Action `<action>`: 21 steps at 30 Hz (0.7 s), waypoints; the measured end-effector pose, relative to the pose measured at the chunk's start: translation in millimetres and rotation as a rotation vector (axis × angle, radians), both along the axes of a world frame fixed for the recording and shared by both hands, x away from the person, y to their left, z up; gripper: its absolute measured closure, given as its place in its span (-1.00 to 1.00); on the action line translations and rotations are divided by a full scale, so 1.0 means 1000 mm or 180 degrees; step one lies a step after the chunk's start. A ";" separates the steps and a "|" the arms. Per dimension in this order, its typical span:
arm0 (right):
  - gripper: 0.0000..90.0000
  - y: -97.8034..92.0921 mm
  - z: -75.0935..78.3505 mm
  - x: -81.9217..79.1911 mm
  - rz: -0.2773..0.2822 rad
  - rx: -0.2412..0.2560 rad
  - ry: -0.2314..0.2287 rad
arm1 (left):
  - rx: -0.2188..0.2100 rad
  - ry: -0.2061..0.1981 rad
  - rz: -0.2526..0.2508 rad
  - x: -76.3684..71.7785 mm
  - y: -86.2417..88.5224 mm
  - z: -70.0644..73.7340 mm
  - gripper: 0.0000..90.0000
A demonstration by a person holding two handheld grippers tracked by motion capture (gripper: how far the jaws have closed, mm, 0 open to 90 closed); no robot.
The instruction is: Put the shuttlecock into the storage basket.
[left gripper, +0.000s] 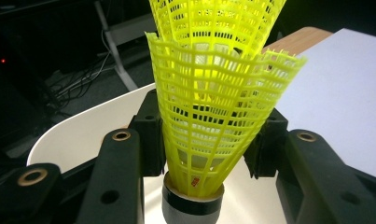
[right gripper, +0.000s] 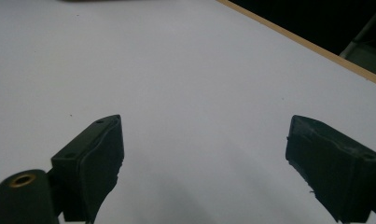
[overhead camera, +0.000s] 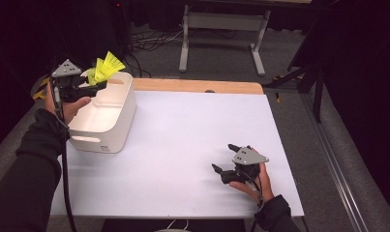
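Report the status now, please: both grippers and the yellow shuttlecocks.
Left gripper shut on stacked yellow shuttlecocks, held above the white bin. Right gripper open, empty, low over the white table. Nothing in the way.

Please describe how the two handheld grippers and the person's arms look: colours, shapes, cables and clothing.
Both the left gripper and the right gripper are black, each with two blocky jaws, brass-coloured pivot rings and a grey three-cornered plate on top. A black cable trails from each. The person wears dark long sleeves with ribbed cuffs.
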State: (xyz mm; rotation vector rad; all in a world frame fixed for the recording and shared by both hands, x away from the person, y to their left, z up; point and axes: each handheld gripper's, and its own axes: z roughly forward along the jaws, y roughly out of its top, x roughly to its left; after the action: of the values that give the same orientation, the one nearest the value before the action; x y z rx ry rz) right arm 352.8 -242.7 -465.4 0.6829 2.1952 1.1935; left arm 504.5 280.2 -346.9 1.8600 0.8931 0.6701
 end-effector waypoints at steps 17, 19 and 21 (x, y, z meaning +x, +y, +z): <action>-0.72 -0.002 0.002 0.001 0.0025 -0.0002 -0.0034 | 0.0213 0.0514 0.0195 0.037 -0.005 -0.022 0.27; -0.72 -0.002 0.002 0.001 0.0030 -0.0002 -0.0025 | 0.0278 0.0571 0.0217 0.038 -0.005 -0.023 0.27; -0.72 -0.002 0.001 0.001 0.0033 -0.0009 -0.0022 | 0.0327 0.0636 0.0216 0.040 -0.005 -0.026 0.27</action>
State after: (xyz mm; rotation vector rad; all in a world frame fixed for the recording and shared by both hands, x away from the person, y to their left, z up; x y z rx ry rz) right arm 353.9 -244.6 -464.2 0.6662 2.1969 1.1961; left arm 544.5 274.8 -372.7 2.0220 1.0719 0.5876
